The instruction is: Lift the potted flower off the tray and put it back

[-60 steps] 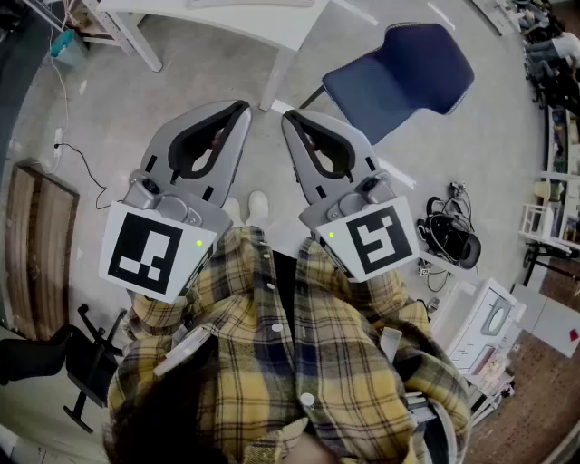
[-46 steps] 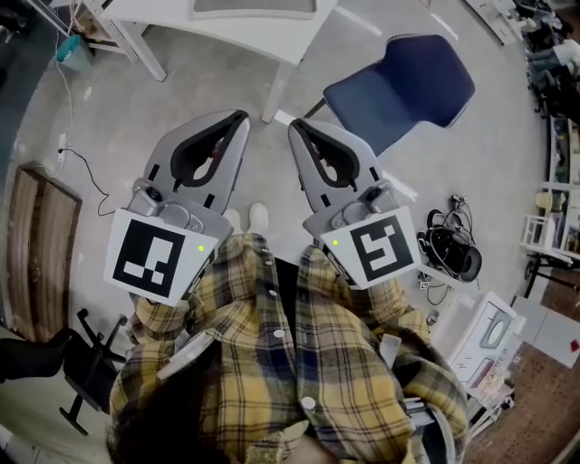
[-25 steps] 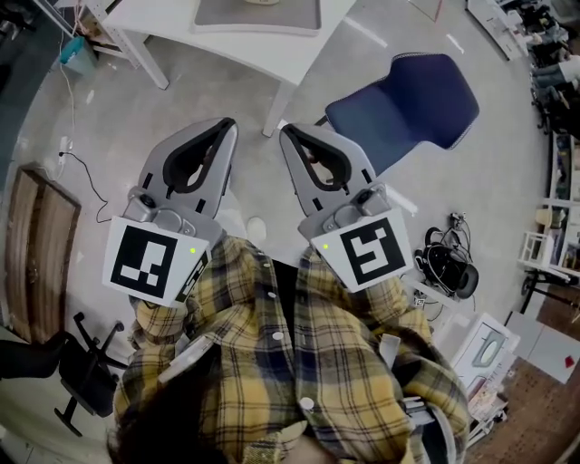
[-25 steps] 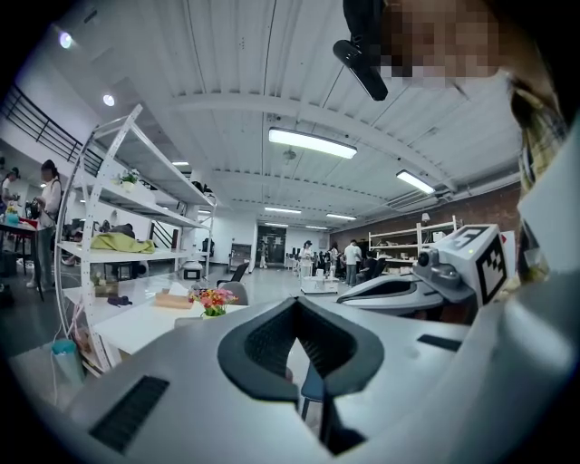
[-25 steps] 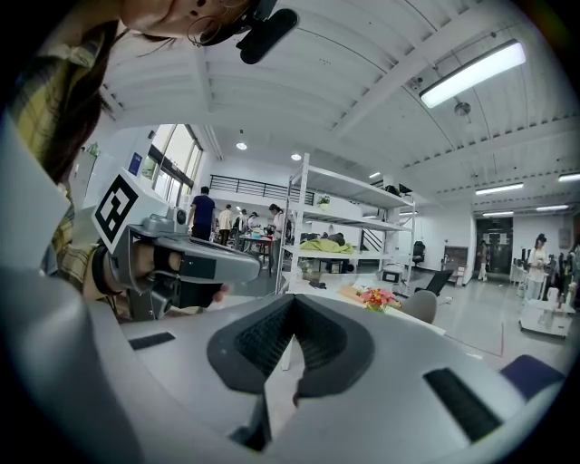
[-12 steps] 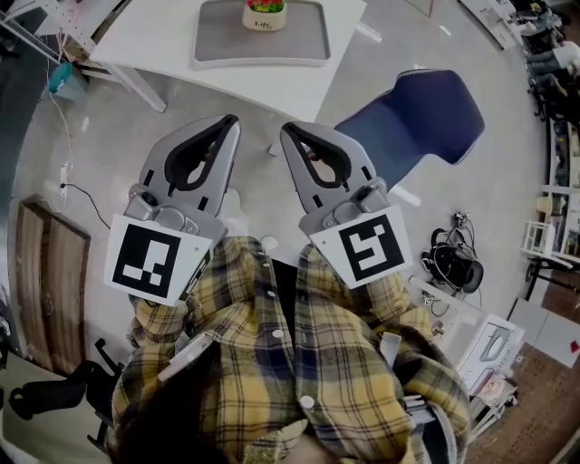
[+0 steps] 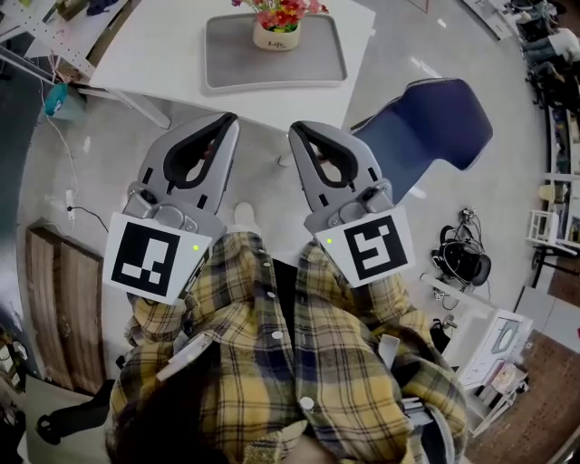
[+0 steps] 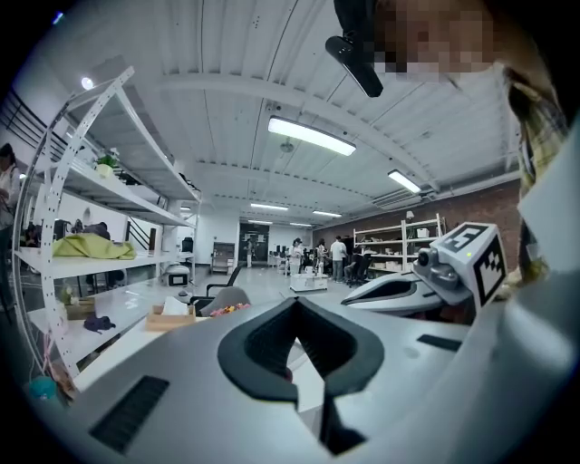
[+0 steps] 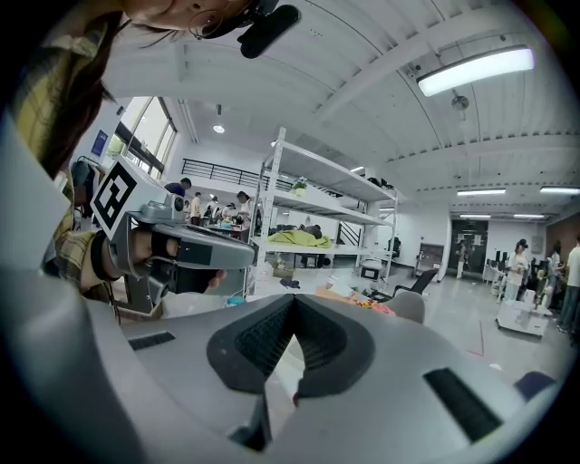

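Observation:
A cream pot of red and yellow flowers stands on a grey tray on a white table at the top of the head view. My left gripper and right gripper hang side by side short of the table's near edge, both shut and empty. The flowers peek over the left gripper's body in its own view, and the flowers show past the right gripper's body.
A blue chair stands right of the table's corner. A wooden board lies on the floor at left. Shelving lines the room's side, with a cardboard box on the table. Cables and headphones lie at right.
The person has walked toward the table: the tray and pot have come further into view at the top. Both grippers stay shut, side by side.

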The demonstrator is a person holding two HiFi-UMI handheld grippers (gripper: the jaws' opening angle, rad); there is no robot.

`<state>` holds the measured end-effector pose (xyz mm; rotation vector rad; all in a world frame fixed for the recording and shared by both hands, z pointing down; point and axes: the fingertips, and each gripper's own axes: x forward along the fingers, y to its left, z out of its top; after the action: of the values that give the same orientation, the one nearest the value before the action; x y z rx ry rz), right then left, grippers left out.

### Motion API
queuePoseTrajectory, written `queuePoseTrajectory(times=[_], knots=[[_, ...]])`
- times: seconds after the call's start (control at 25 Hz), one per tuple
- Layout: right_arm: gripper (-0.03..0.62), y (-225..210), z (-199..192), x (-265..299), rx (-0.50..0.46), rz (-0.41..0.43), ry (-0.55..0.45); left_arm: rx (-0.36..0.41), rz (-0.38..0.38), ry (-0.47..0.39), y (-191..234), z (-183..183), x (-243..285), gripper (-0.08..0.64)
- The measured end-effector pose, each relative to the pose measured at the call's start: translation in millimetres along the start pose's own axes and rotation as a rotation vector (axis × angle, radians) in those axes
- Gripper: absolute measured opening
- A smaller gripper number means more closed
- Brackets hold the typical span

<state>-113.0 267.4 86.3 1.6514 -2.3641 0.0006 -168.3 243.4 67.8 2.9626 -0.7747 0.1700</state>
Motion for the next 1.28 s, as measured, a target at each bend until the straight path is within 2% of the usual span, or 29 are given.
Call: queuePoseTrajectory(times=[0.4, 0.72, 1.28], knots=[[-0.003, -23.5, -15.7, 31.0, 0.028, -0.049, 0.074, -0.034, -0.035, 0.029, 34.0, -12.5, 26.0, 0.006], [-0.003, -53.3, -18.0, 69.4, 0.008, -0.027, 0.075, -0.026, -0.035, 0.027, 62.4, -10.0, 67.5, 0.006], [-0.003, -158.4, -0.4, 162.5, -0.017, 0.029, 0.074, -0.014, 0.029, 0.025, 139.5, 23.6, 179.4, 0.006]])
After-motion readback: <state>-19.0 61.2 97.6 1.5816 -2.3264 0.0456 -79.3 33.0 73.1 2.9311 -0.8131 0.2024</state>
